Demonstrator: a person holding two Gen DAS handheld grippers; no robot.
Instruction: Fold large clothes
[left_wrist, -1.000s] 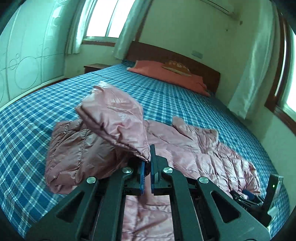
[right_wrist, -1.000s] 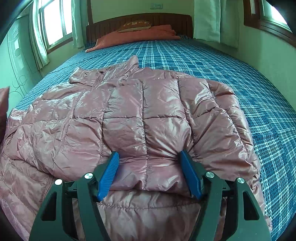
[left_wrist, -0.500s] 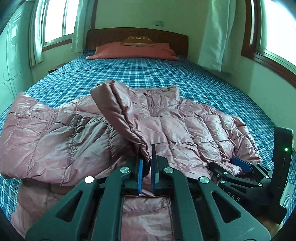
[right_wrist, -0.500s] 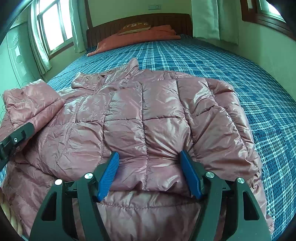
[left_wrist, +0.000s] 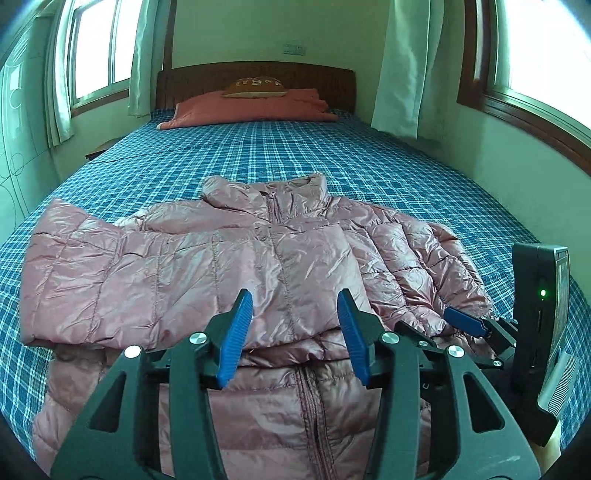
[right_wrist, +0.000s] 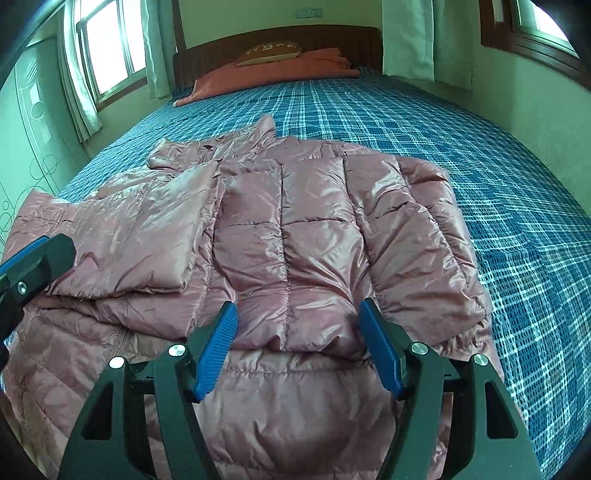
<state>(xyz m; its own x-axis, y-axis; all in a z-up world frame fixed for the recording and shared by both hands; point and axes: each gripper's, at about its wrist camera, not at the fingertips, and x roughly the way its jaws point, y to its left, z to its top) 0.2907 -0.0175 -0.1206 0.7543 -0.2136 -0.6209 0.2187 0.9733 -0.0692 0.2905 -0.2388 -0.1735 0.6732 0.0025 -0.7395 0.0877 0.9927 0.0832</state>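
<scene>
A pink quilted puffer jacket (left_wrist: 221, 266) lies front up on the blue plaid bed (left_wrist: 332, 158), collar towards the headboard. Its left sleeve (left_wrist: 110, 269) lies folded flat across the chest. My left gripper (left_wrist: 295, 325) hovers at that sleeve's cuff end, jaws opening, pads clear of the fabric. In the right wrist view the jacket (right_wrist: 314, 240) has its right sleeve (right_wrist: 417, 236) folded inwards too. My right gripper (right_wrist: 299, 332) stands open, the sleeve's cuff end between its blue fingers (right_wrist: 218, 343). Each gripper shows in the other's view: right gripper (left_wrist: 465, 321), left gripper (right_wrist: 33, 266).
An orange pillow (left_wrist: 251, 107) with a brown cushion (left_wrist: 255, 86) lies against the dark wooden headboard (left_wrist: 258, 74). Curtained windows (left_wrist: 92, 55) flank the bed, and a wall runs close along its right side. Bare plaid sheet (right_wrist: 406, 110) stretches beyond the jacket.
My left gripper carried the left sleeve rightwards over the jacket, laid it flat across the chest and opened, letting it go. The right gripper kept still.
</scene>
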